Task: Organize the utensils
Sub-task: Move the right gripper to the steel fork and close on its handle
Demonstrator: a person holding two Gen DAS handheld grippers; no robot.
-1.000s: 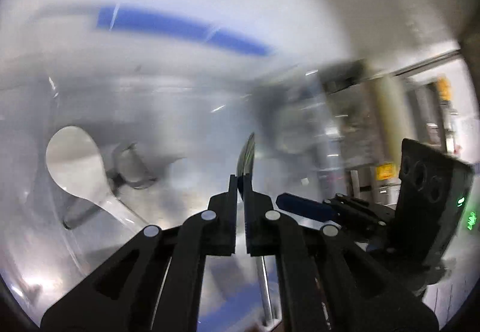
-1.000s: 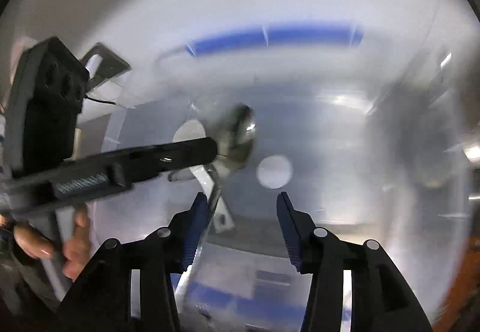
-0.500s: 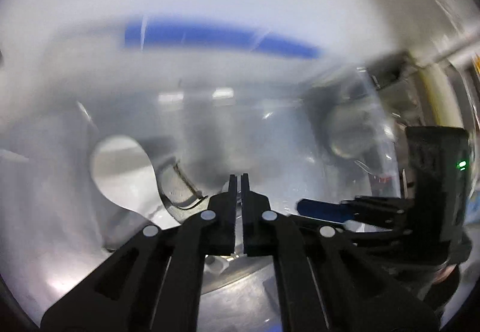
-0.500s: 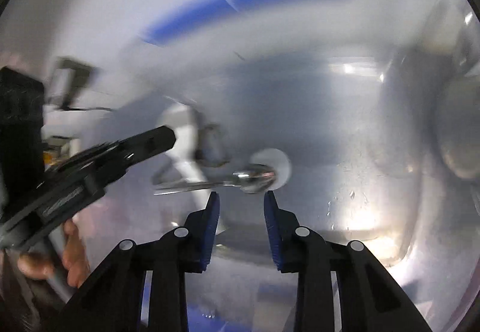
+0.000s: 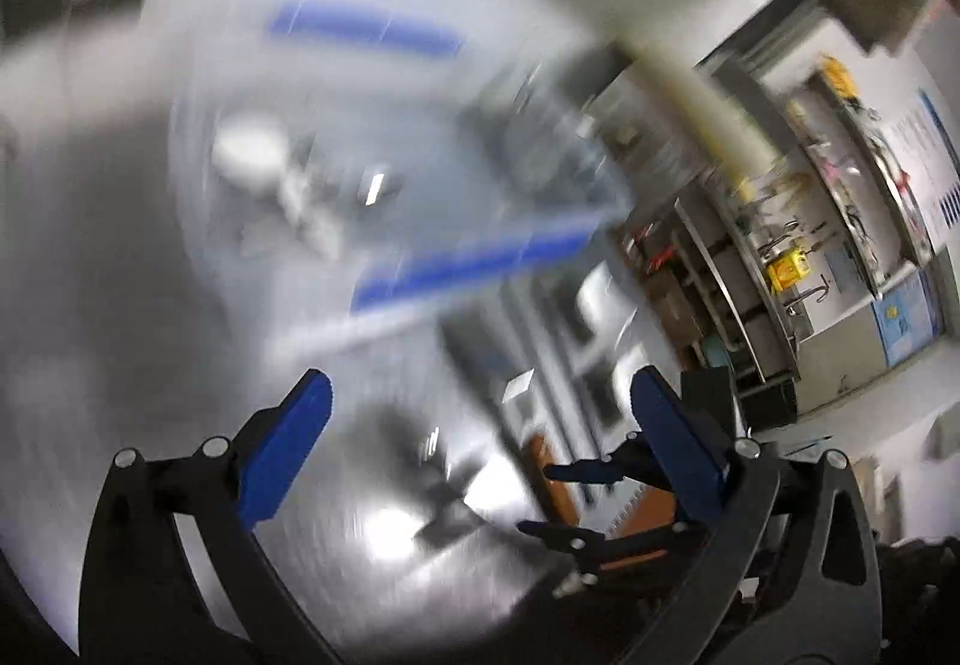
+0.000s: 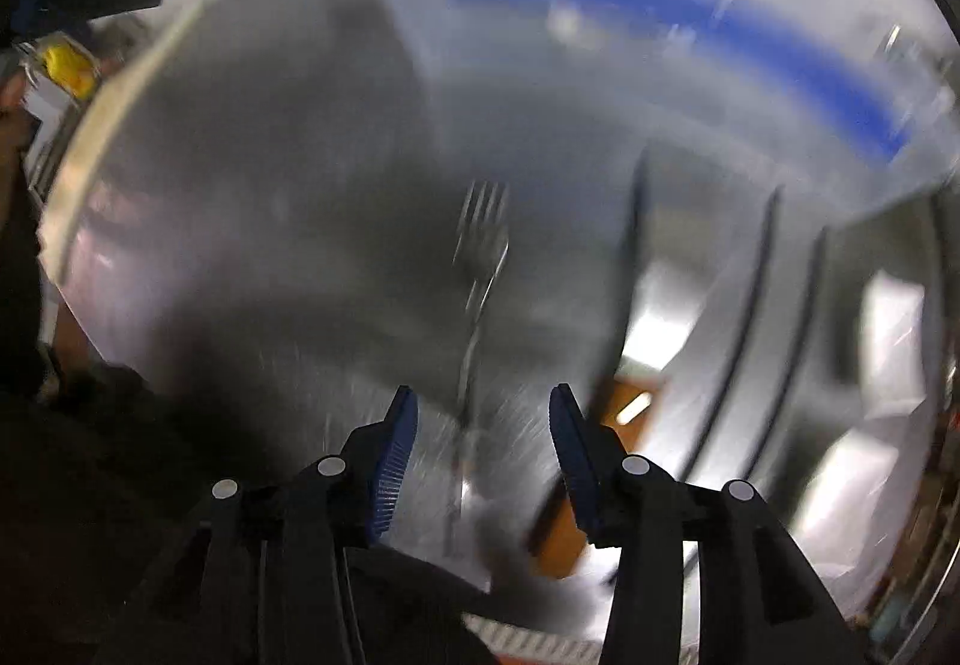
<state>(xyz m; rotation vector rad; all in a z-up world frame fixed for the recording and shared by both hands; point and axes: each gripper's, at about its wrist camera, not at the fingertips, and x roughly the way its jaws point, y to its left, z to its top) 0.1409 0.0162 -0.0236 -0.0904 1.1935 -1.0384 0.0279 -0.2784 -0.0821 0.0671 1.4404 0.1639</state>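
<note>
Right claw (image 6: 483, 425) spread, empty — fork (image 6: 480, 269) on counter (image 6: 270, 221) remains; left claw (image 5: 480, 413) spread, empty; progress unclear — blur.

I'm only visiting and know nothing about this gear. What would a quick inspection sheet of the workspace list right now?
Surface: shiny steel counter, blurred by motion.
Job's things: a metal fork lies on the counter ahead of the right gripper; a white spoon-like shape shows inside a clear bin with blue trim, too blurred to be sure.
Clutter: nothing seen.
Grippers: left gripper open and empty; right gripper open and empty.
Cables: nothing seen.
Surroundings: shelves with hanging tools to the right.
</note>
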